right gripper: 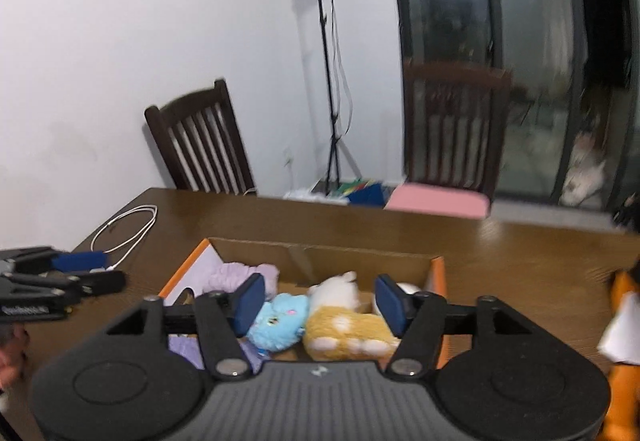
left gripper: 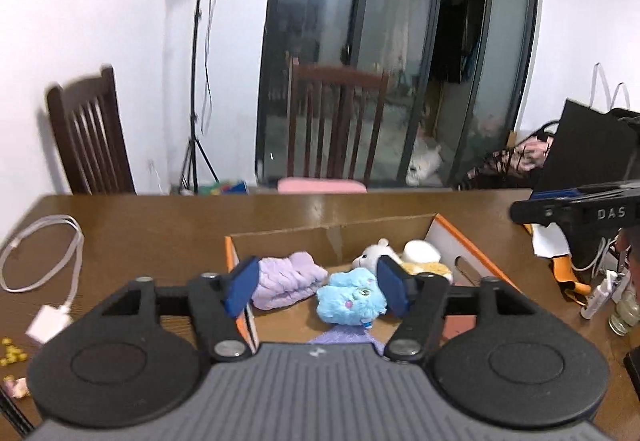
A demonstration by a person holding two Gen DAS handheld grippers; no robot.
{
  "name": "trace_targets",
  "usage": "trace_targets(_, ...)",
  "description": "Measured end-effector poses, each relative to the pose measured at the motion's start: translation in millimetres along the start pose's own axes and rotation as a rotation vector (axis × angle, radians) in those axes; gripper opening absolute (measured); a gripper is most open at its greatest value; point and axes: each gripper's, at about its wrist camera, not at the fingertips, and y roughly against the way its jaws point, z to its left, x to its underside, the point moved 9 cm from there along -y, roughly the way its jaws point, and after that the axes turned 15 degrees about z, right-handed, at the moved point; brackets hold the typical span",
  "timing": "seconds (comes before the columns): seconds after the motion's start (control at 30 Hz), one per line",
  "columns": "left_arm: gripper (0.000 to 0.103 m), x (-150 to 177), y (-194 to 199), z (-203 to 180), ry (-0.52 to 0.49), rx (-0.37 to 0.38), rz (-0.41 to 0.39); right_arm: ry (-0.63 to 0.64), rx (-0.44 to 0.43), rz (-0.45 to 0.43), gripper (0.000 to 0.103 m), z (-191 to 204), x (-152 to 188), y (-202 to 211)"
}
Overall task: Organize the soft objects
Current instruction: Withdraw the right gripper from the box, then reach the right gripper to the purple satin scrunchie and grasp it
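An orange-edged cardboard box [left gripper: 320,245] [right gripper: 320,257] lies open on the brown wooden table [left gripper: 160,225]. Inside it are a folded purple cloth [left gripper: 288,279] [right gripper: 240,275], a blue plush [left gripper: 352,297] [right gripper: 278,321], a white plush [left gripper: 374,255] [right gripper: 334,291] and a yellow plush [left gripper: 430,267] [right gripper: 348,329]. My left gripper [left gripper: 319,287] hovers open above the box's near left part, nothing pressed between its blue pads. My right gripper [right gripper: 320,303] hovers open over the near right part, also holding nothing. Each gripper shows at the edge of the other's view [left gripper: 576,209] [right gripper: 60,281].
A white cable [left gripper: 40,253] and charger [left gripper: 48,325] lie left of the box. Small bottles [left gripper: 620,309], a black bag [left gripper: 592,145] and an orange item [right gripper: 624,361] crowd the right side. Two dark chairs [left gripper: 336,121] [left gripper: 88,133] and a tripod [left gripper: 196,81] stand behind the table.
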Motion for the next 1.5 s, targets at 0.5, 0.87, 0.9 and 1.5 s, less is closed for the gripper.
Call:
trace_targets(0.5, 0.103, 158.1, 140.7, -55.5, 0.006, -0.179, -0.263, 0.154, 0.008, -0.197, 0.086, 50.7, 166.5, 112.0)
trace_targets(0.87, 0.103, 256.5, 166.4, -74.5, 0.051, -0.168, -0.220, 0.094, -0.011, -0.206, 0.089, 80.4, 295.0, 134.7)
trace_targets(0.9, 0.103, 261.3, 166.9, -75.8, 0.052, -0.168, -0.216, 0.087, -0.018, -0.195, 0.089, 82.2, 303.7, 133.6)
trace_targets(1.5, 0.103, 264.8, 146.9, -86.4, 0.059, -0.114, -0.181, 0.000, -0.003, -0.175, 0.089, 63.5, 323.5, 124.6)
